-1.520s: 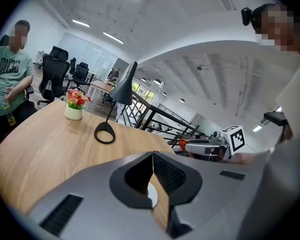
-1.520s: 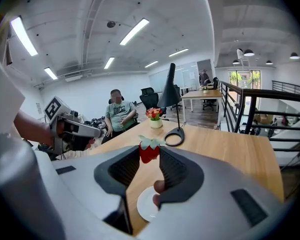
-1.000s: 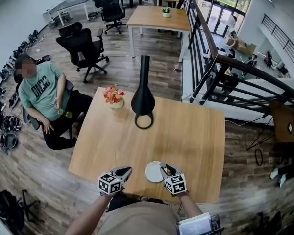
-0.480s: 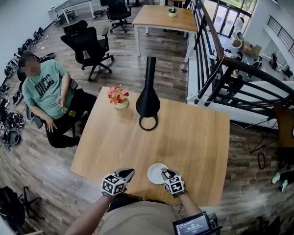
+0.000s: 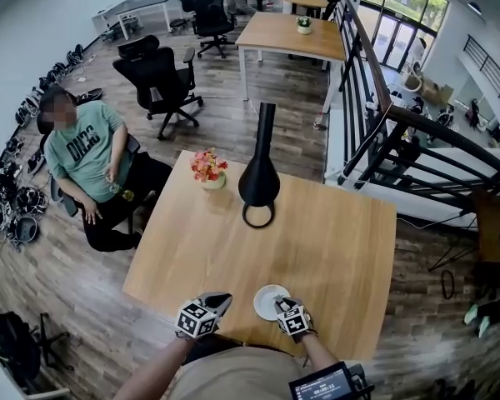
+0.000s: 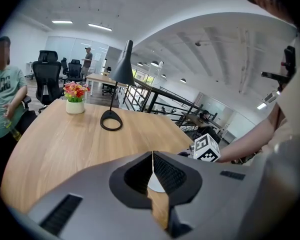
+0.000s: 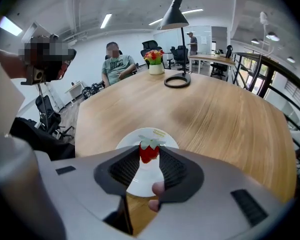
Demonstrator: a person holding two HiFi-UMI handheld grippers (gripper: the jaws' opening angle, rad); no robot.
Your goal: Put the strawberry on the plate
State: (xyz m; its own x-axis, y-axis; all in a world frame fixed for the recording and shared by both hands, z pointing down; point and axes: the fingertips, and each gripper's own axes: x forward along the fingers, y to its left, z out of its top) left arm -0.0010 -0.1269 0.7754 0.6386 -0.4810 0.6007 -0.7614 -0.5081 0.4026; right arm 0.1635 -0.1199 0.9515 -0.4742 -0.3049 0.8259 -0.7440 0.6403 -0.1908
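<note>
Strawberry [image 7: 149, 152] in our right gripper [image 7: 149, 155], over the plate [image 7: 130, 140].
We had the right jaws clamped on the red strawberry, above the white plate near the wooden table's [image 5: 325, 232] front edge. Our left gripper [image 6: 152, 160], just left of the plate, had its jaws pressed together on nothing.

In the head view the right gripper [image 5: 283, 306] covers the near right rim of the plate [image 5: 266, 298], and the strawberry [image 7: 149, 152] is too small to find there. The body of the left gripper [image 6: 152, 156] hides all but a sliver of the plate. Whether the strawberry touches the plate cannot be told.
</note>
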